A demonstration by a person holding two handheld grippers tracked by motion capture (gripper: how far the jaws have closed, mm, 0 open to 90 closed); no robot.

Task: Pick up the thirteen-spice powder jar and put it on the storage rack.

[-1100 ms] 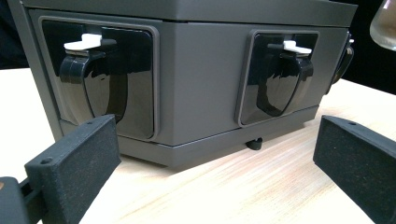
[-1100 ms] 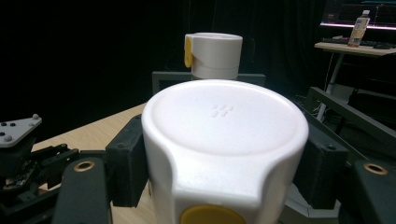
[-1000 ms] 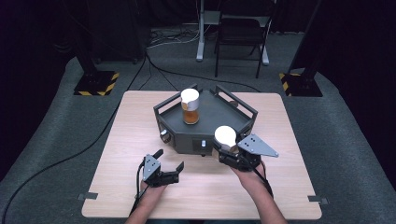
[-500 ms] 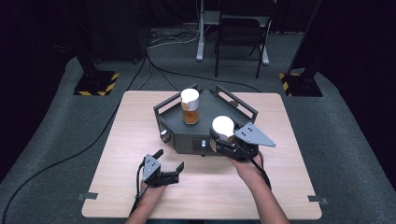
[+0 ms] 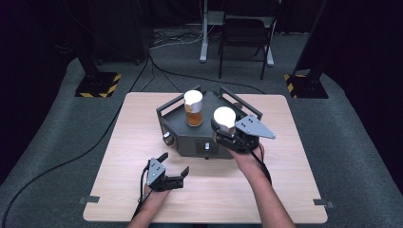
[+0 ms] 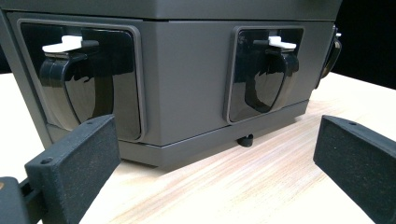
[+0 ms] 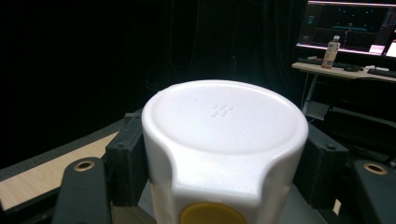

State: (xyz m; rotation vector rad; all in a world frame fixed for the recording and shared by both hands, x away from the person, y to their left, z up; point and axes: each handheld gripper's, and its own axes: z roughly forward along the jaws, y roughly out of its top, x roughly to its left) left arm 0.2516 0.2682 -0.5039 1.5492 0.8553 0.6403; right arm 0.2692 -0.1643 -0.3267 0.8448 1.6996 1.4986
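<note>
A dark grey angular machine stands mid-table with a white-capped jar of amber stuff upright on its top. My right gripper is shut on a second white-capped jar, held above the machine's right front corner. In the right gripper view the black pads clamp both sides of that white cap. My left gripper rests open near the table's front, pointing at the machine. The left gripper view shows its fingers spread wide before the machine's front wall, nothing between them.
The machine has black rails around its top and two glossy dispenser recesses on the wall facing my left gripper. Bare light wood table surrounds it. A chair and stands sit on the floor beyond.
My right gripper has carried the white-capped jar up and away from me, from the machine's right front edge to over its top. The left gripper has stayed still.
</note>
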